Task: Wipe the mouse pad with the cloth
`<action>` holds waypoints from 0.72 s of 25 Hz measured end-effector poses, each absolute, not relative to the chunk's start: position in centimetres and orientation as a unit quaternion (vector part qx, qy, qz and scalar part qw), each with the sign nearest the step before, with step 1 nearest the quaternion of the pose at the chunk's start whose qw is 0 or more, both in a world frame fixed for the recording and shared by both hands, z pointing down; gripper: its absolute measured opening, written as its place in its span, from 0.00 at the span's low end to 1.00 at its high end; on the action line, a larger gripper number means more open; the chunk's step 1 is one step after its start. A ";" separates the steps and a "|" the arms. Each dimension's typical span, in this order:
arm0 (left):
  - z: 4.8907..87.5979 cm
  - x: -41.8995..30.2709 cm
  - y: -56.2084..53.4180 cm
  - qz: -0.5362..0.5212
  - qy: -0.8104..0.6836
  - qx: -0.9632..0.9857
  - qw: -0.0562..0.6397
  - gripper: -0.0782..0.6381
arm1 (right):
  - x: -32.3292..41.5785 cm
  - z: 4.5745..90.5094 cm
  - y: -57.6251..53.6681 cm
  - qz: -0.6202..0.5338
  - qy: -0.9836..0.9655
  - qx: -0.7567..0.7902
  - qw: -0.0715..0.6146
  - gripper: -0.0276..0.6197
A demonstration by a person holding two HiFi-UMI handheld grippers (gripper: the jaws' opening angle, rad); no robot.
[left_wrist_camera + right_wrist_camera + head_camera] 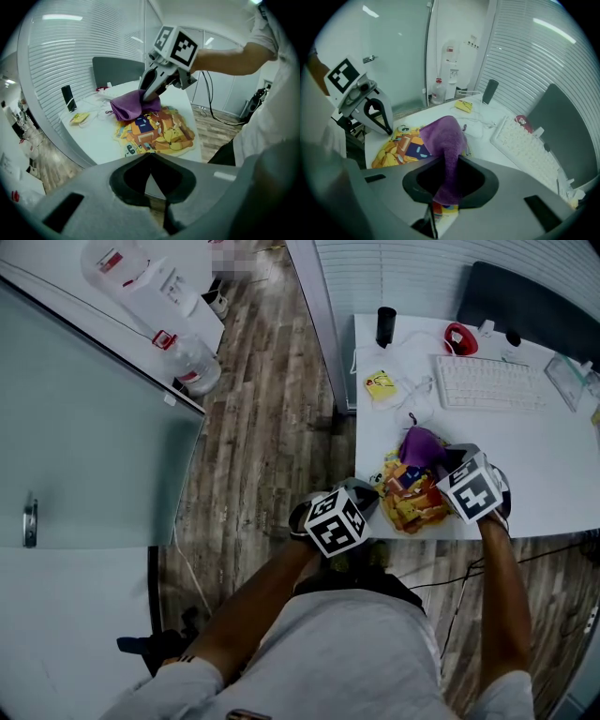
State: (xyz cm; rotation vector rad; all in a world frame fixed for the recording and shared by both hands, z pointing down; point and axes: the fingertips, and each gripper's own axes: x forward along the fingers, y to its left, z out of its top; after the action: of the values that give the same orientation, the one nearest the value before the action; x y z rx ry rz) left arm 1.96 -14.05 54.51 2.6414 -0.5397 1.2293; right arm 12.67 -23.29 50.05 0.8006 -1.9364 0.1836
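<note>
**Desk corner: what sits where**

Mouse pad (412, 502) lies on the table (553, 456) at its near left corner, against the near edge. Cloth (420, 446) rests on the pad's far part, pinched in the right gripper (147, 96), which reaches in from the near right. Left gripper (388, 130) hangs just off the near left corner beside the pad, jaws together. Keyboard (487, 382) sits behind the pad, to the right. Small packet (380, 385) lies behind the pad, with a cylinder (385, 326) farther back.
</note>
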 end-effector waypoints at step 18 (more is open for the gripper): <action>54.6 2.1 -14.0 0.412 -0.177 0.889 0.088 0.13 | 4.9 51.9 -13.6 0.080 -0.829 0.227 0.504 0.15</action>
State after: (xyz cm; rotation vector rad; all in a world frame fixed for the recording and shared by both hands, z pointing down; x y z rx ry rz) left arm 2.06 -14.01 54.56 2.6477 -0.5280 1.2270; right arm 4.87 -13.58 51.89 0.5481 -2.0019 0.1934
